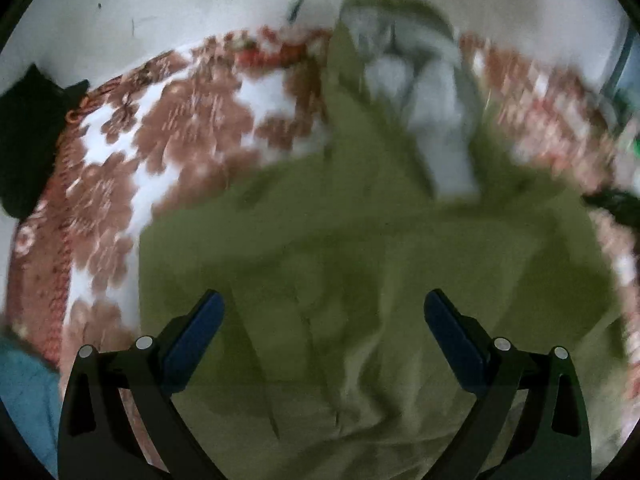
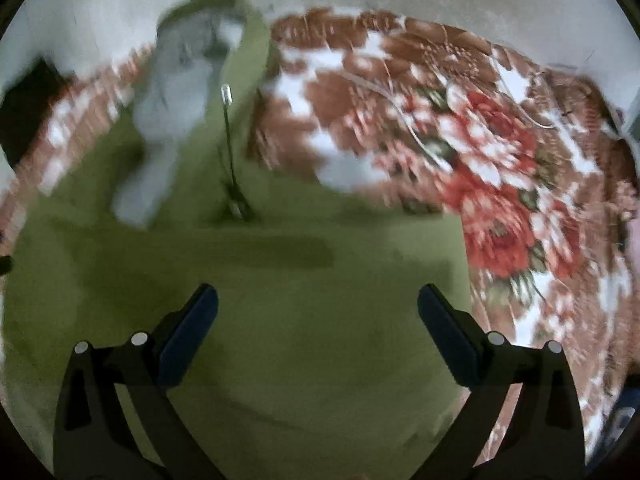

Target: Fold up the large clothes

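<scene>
An olive green hooded garment (image 1: 360,248) lies spread on a floral blanket (image 1: 176,128), its hood with grey lining (image 1: 424,92) at the far end. My left gripper (image 1: 324,304) is open and empty above the garment's wrinkled lower part. In the right wrist view the same garment (image 2: 280,300) fills the lower left, with its grey-lined hood (image 2: 180,80) and a drawstring with a metal tip (image 2: 227,96). My right gripper (image 2: 318,300) is open and empty above the smooth green cloth. Both views are motion-blurred.
The brown, red and white floral blanket (image 2: 460,140) covers the surface around the garment. A pale wall (image 1: 160,0) stands behind. A dark object (image 1: 28,140) sits at the far left edge. Blue cloth (image 1: 24,392) shows at the lower left.
</scene>
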Action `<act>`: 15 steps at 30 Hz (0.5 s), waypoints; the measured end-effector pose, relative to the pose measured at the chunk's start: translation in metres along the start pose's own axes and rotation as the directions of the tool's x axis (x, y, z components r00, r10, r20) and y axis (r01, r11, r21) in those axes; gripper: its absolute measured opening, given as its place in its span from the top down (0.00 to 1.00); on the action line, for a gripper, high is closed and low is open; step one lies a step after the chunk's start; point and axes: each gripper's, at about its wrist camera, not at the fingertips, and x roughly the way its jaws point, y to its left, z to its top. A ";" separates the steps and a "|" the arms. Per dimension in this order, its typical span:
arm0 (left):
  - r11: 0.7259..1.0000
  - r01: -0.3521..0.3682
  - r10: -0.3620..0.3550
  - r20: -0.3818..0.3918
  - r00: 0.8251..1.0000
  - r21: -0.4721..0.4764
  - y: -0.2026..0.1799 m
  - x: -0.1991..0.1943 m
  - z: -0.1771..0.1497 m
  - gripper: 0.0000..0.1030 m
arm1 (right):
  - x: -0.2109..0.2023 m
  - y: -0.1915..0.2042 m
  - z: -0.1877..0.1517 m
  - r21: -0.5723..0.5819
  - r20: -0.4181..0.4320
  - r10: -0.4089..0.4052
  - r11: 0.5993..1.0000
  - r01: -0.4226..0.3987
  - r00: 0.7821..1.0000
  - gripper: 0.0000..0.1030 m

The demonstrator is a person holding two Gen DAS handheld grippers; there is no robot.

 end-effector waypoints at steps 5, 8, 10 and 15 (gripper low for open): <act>0.983 0.180 -0.179 0.026 0.983 -0.043 0.030 0.014 0.099 0.05 | 0.006 -0.002 0.087 -0.063 0.046 0.114 0.992 -0.111 0.992 0.05; 0.982 0.182 -0.181 0.031 0.983 -0.048 0.036 0.049 0.147 0.05 | 0.027 0.002 0.132 -0.004 0.058 0.210 0.978 -0.210 0.976 0.05; 0.979 0.196 -0.195 0.017 0.981 -0.054 0.036 0.079 0.171 0.05 | 0.047 0.005 0.157 0.028 0.061 0.234 0.971 -0.236 0.970 0.05; 0.972 0.234 -0.235 -0.021 0.972 -0.018 0.026 0.136 0.214 0.05 | 0.104 0.010 0.207 0.130 0.040 0.327 0.935 -0.329 0.944 0.07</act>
